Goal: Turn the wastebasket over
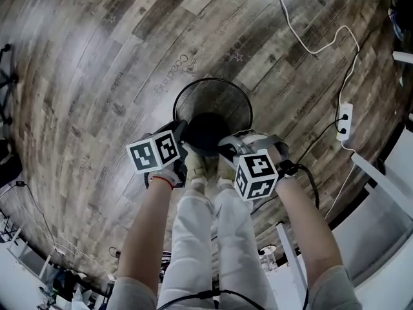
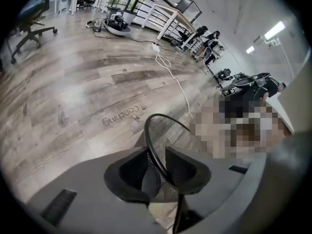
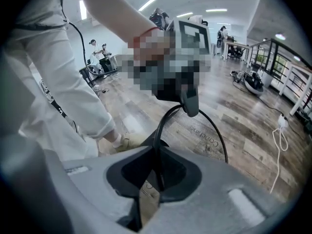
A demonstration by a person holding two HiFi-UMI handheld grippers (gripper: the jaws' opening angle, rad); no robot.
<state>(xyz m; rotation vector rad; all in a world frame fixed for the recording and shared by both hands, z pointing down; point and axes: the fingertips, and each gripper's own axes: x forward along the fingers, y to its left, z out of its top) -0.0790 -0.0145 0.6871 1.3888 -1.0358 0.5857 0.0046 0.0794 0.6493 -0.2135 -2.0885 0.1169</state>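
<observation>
A black wire-mesh wastebasket [image 1: 222, 102] stands upright on the wooden floor, mouth up, just ahead of the person's shoes. My left gripper [image 1: 181, 132] is at the near left of its rim. In the left gripper view the rim and mesh wall [image 2: 170, 135] pass between the jaws of the left gripper [image 2: 156, 168], which stand wider than the thin rim. My right gripper [image 1: 226, 144] is at the near right of the rim. The right gripper view shows the right gripper [image 3: 157, 172] shut on the rim wire, with the wastebasket [image 3: 202, 130] beyond and the left gripper [image 3: 189, 97] across from it.
A white cable [image 1: 310, 44] runs over the floor to a power strip [image 1: 345, 121] at the right. White furniture [image 1: 381, 192] stands at the lower right. The person's shoes [image 1: 197, 163] are right behind the basket. An office chair [image 2: 29, 18] and desks stand far off.
</observation>
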